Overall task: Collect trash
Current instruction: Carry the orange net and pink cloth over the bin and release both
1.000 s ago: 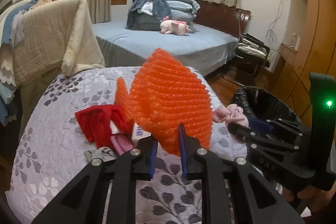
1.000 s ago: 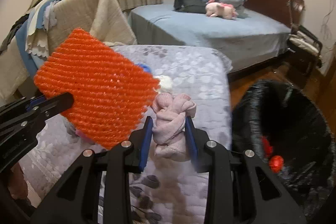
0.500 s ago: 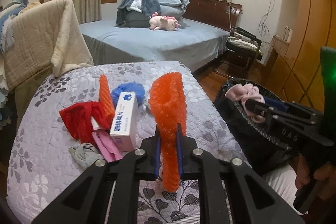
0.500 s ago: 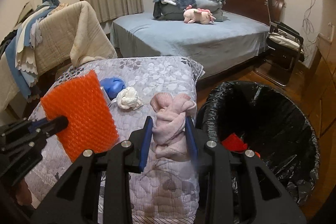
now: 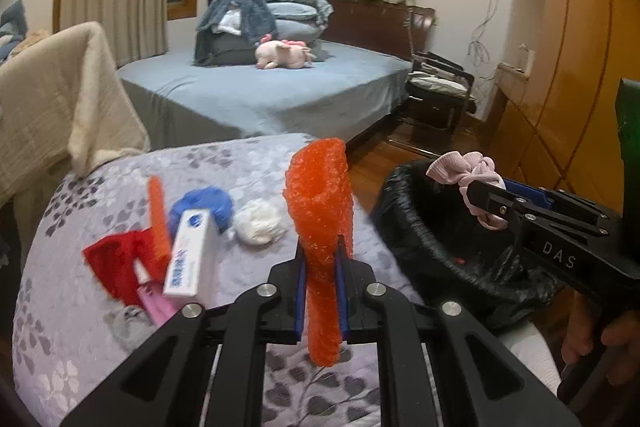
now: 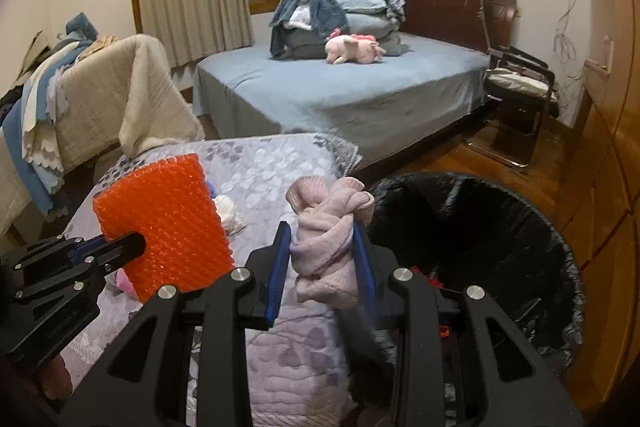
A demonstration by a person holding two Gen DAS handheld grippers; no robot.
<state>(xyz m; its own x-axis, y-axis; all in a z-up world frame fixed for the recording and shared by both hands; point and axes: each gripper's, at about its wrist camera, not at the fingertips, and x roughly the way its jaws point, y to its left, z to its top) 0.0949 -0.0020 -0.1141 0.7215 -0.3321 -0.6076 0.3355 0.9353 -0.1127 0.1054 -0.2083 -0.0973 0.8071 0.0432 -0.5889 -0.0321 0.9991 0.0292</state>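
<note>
My left gripper [image 5: 321,259] is shut on an orange bubble-wrap sheet [image 5: 322,211], held edge-on above the grey flowered quilt [image 5: 60,367]. The same orange sheet [image 6: 168,223] shows broadside in the right wrist view, pinched by the left gripper [image 6: 136,247]. My right gripper [image 6: 322,251] is shut on a pink knotted cloth [image 6: 326,227], and in the left wrist view that gripper [image 5: 486,201] holds the pink cloth [image 5: 464,167] over the rim of the black-lined trash bin [image 5: 432,247]. The bin [image 6: 500,239] holds red scraps.
On the quilt lie a red wrapper [image 5: 116,263], a white box [image 5: 188,259], a blue wad [image 5: 204,205], a white crumpled ball [image 5: 260,223], a pink packet [image 5: 154,303] and a grey scrap [image 5: 130,321]. A blue bed [image 6: 340,91], folding chair [image 6: 520,83] and wooden cabinets [image 5: 560,67] stand beyond.
Both grippers have risen and swung right toward the bin. The orange sheet has turned from broadside to edge-on in the left wrist view. The pink cloth now hangs at the bin's rim.
</note>
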